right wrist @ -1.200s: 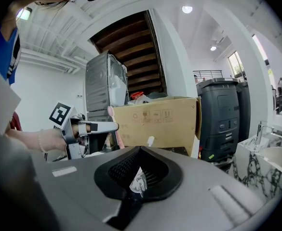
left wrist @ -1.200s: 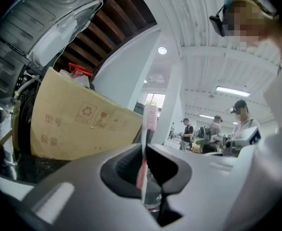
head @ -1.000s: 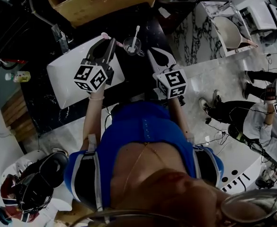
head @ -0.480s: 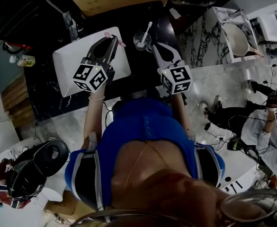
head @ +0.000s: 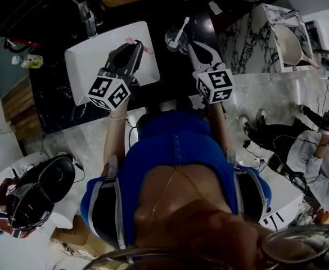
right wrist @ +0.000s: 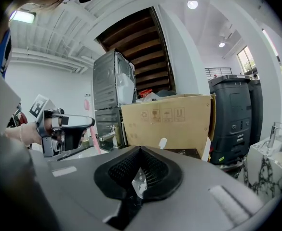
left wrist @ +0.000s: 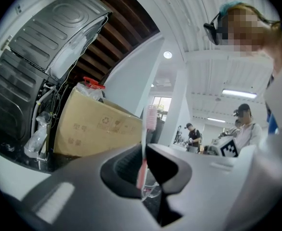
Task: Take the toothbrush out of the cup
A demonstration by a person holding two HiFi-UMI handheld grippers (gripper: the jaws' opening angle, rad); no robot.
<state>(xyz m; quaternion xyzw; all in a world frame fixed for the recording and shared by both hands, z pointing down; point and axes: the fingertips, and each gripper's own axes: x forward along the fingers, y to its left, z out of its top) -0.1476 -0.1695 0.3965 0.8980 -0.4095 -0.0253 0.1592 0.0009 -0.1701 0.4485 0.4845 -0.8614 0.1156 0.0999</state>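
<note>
1. The left gripper [head: 135, 45] is held over the white sink [head: 85, 66]. Its fingers [left wrist: 126, 165] pinch the pink toothbrush [left wrist: 143, 162] by the handle, bristles upward.
2. That brush is out of the cup [head: 174, 41], well to its left.
3. The clear cup stands on the dark tabletop [head: 170, 77] with a white toothbrush [head: 180, 31] leaning in it.
4. The right gripper [head: 191, 45] is at the cup's edge with its fingers [right wrist: 155, 170] pressed together. I cannot tell whether they nip the rim.
</note>
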